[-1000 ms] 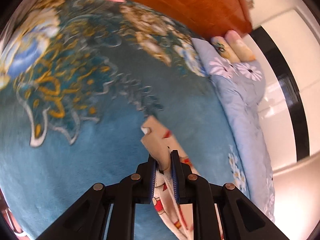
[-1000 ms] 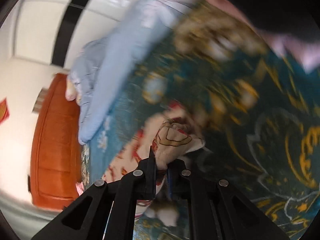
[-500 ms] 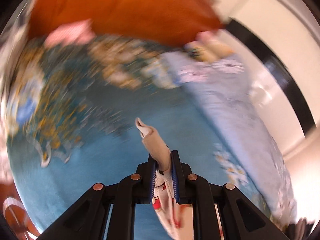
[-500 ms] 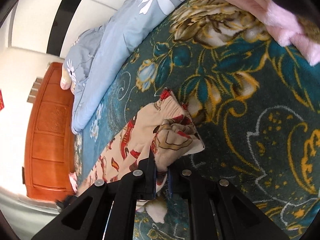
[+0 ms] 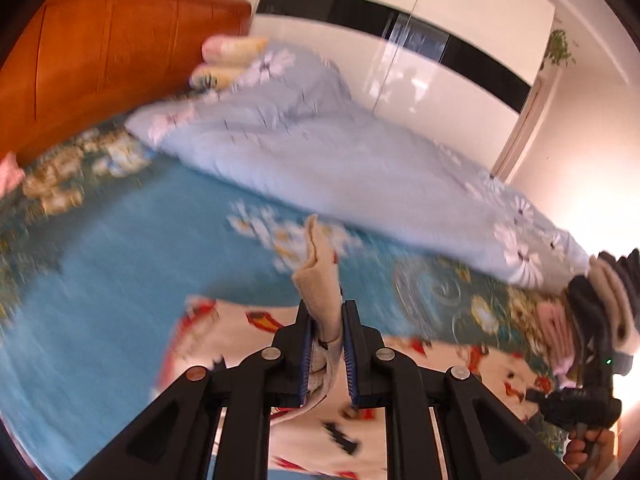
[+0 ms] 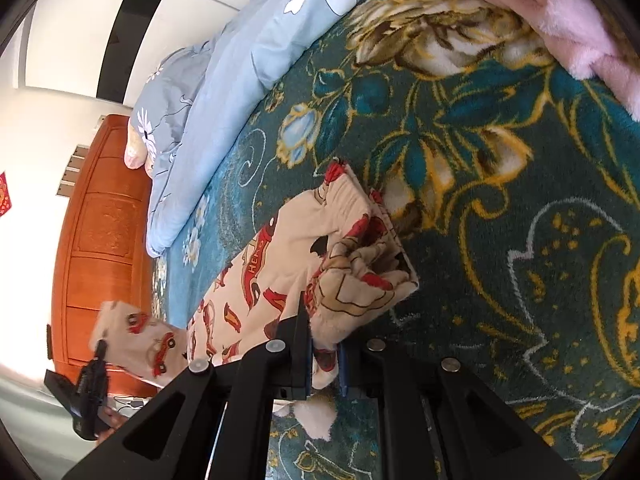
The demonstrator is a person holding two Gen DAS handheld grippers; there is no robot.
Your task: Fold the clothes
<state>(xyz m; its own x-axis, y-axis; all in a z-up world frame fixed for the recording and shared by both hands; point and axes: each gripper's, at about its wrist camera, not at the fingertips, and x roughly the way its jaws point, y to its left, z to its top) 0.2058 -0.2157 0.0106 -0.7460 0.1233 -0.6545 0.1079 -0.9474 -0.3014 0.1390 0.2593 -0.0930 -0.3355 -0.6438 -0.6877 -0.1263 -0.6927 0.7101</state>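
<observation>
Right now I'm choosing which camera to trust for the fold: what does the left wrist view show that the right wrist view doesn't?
Only the left wrist view shows the folded clothes pile at the right edge and a hanging plant. Only the right wrist view shows the garment's elastic waistband end lying on the blanket and a red wall decoration. Both show the cream car-print garment, the floral teal blanket, the pale blue duvet, the orange headboard, and jaws closed on cloth.
</observation>
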